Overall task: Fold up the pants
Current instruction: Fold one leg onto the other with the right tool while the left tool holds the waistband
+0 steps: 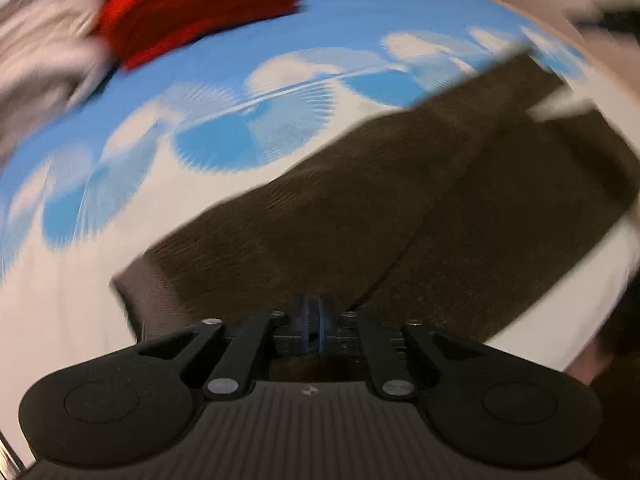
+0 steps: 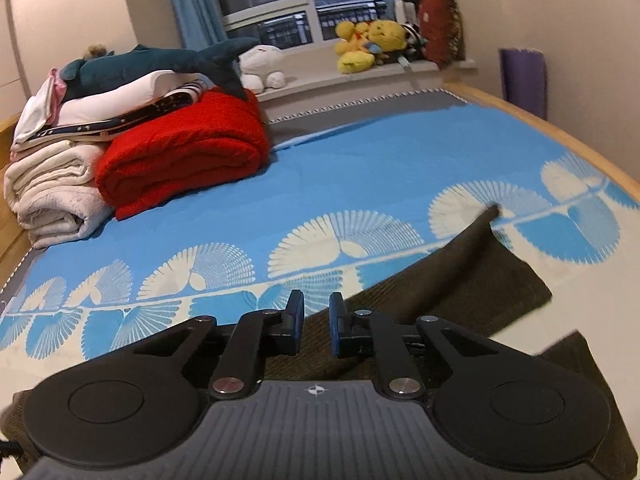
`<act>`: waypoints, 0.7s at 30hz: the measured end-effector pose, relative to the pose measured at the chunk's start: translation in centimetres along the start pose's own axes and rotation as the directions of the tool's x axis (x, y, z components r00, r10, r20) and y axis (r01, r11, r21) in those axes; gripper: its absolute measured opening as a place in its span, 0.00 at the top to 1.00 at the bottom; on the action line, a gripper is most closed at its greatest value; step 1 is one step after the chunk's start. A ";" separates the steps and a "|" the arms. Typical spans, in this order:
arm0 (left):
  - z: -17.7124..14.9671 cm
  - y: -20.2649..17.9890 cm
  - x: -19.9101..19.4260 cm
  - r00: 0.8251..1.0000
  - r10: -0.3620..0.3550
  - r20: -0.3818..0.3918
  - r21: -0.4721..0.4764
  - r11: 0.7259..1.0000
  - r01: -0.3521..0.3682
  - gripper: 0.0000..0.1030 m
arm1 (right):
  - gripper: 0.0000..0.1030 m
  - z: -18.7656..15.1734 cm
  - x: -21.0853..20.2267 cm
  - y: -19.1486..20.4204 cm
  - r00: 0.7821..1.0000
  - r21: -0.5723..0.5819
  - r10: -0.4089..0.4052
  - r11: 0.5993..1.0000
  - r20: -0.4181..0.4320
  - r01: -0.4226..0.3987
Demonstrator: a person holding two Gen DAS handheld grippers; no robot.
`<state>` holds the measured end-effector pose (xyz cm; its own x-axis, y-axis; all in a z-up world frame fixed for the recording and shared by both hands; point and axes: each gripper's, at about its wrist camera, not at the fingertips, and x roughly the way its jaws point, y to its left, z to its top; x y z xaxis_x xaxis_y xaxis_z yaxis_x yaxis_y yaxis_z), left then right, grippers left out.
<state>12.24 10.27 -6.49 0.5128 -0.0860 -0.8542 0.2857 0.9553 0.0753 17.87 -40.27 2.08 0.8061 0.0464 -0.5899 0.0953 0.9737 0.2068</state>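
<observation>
- Pants (image 1: 400,208) of dark brown-olive cloth lie spread on the blue and white bedsheet (image 1: 248,80), a long leg running across the left wrist view towards the upper right.
- Left gripper (image 1: 314,322) points down at the pants, its blue-padded fingers (image 1: 306,320) pressed together. The picture is blurred, so whether a fold of cloth is caught between them cannot be told.
- Right gripper (image 2: 316,326) sits low over the near part of the pants (image 2: 460,276), which show both ahead of it and underneath its body.
- Its fingers (image 2: 295,322) stand a narrow gap apart, with nothing visibly pinched; brown cloth shows through the gap.
- In the right wrist view one pant leg tapers to a point on the sheet's white fan pattern (image 2: 472,204).
- At the far left of the bed a folded red blanket (image 2: 184,152) rests beside a stack of pale bedding (image 2: 52,188), with a blue shark plush (image 2: 160,64) on top.
- Yellow plush toys (image 2: 372,44) sit on the window ledge (image 2: 360,76).
</observation>
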 end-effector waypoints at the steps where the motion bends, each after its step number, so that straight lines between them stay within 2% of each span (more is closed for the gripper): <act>1: -0.2 1.4 -0.3 1.000 -0.001 -0.006 -0.091 0.996 0.000 0.76 | 0.87 -0.1 -0.1 -0.4 1.000 0.017 -0.002 1.000 -0.004 0.002; 2: -0.5 3.1 -0.5 1.000 -0.022 -0.018 -0.199 0.980 0.018 0.65 | 0.87 -0.1 -0.1 -0.9 1.000 0.042 -0.004 0.999 -0.008 0.004; 4: -1.7 6.1 0.1 0.992 -0.108 -0.071 -0.404 0.912 0.070 0.63 | 0.86 -0.1 -0.1 -2.0 1.000 0.096 -0.002 0.995 -0.016 0.004; 6: -2.6 8.0 1.6 0.976 -0.178 -0.127 -0.538 0.839 0.083 0.62 | 0.86 -0.1 0.1 -3.2 1.000 0.147 -0.004 0.989 -0.022 0.007; 7: -2.9 8.8 2.4 0.969 -0.199 -0.144 -0.582 0.810 0.080 0.57 | 0.86 0.0 0.2 -3.9 1.000 0.170 -0.009 0.985 -0.023 0.013; 9: -3.5 9.8 3.7 0.961 -0.228 -0.154 -0.635 0.768 0.081 0.53 | 0.86 0.1 0.8 -5.1 0.999 0.216 -0.019 0.976 -0.029 0.025; 12: -4.1 10.5 5.4 0.957 -0.249 -0.149 -0.697 0.713 0.077 0.37 | 0.85 0.2 2.1 -6.9 0.999 0.287 -0.006 0.958 -0.048 0.020; 17: -4.1 11.9 7.5 0.960 -0.242 -0.143 -0.774 0.632 0.044 0.35 | 0.85 -0.1 5.6 -9.6 0.995 0.402 0.024 0.915 -0.097 0.017; 19: -4.0 12.4 8.0 0.962 -0.234 -0.139 -0.796 0.604 0.032 0.35 | 0.76 -0.4 7.4 -10.5 0.992 0.446 0.029 0.895 -0.126 0.031; 21: -3.7 13.0 8.0 0.965 -0.229 -0.129 -0.811 0.584 0.030 0.36 | 0.73 -1.0 9.2 -11.2 0.986 0.482 0.034 0.875 -0.162 0.049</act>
<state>17.10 23.04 -14.25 0.3249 -0.2652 -0.9078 -0.4741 0.7849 -0.3989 23.70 -50.55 -6.45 0.7039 0.1146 -0.7010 0.4043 0.7468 0.5281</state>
